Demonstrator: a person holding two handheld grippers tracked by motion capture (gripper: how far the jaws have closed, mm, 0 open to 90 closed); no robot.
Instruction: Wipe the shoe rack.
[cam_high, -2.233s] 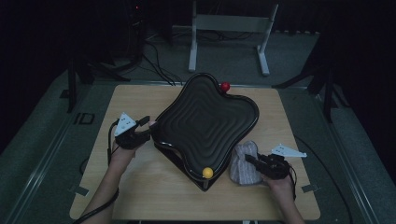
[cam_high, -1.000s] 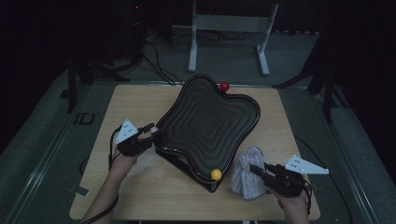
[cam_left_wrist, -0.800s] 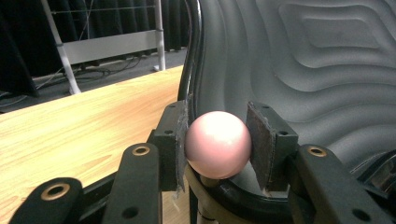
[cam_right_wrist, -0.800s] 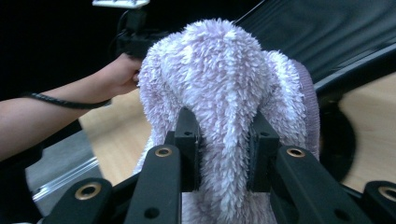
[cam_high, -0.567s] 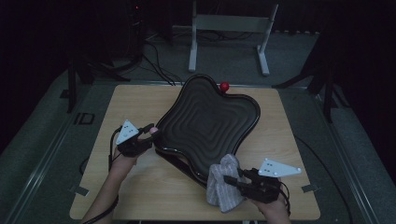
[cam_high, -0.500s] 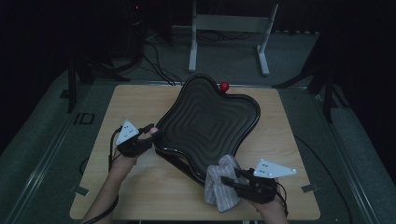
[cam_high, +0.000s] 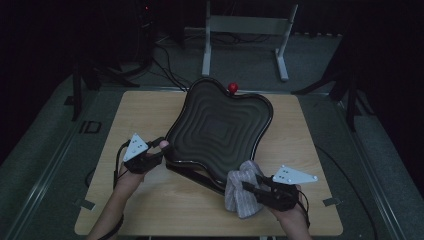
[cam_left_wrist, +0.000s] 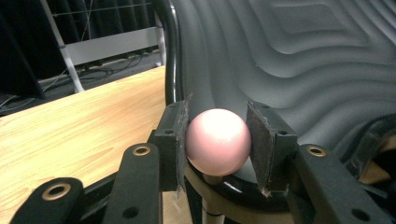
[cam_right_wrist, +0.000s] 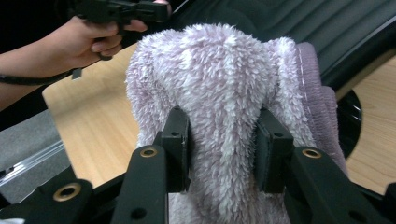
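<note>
A black board (cam_high: 220, 127) with stepped wavy ridges stands tilted on the wooden table (cam_high: 140, 115). At its left corner is a pink ball knob (cam_left_wrist: 217, 141), and my left gripper (cam_high: 159, 150) is shut on it, both pads against the ball. A red ball knob (cam_high: 232, 88) sits at the board's far corner. At the board's near corner my right gripper (cam_high: 248, 186) grips a fluffy lilac cloth (cam_right_wrist: 224, 79), which lies bunched over that corner (cam_high: 239, 192). Its jaws have just been closing further, with the cloth between the pads (cam_right_wrist: 180, 140).
A white metal frame (cam_high: 245, 30) and cables lie on the floor behind the table. Bare tabletop stretches left of the board and along the near edge (cam_high: 175, 210). In the right gripper view the other hand (cam_right_wrist: 88, 37) shows beyond the cloth.
My right gripper has carried the cloth leftward along the board's near edge, onto the corner where a yellow ball showed before. The left hand has stayed on the pink knob.
</note>
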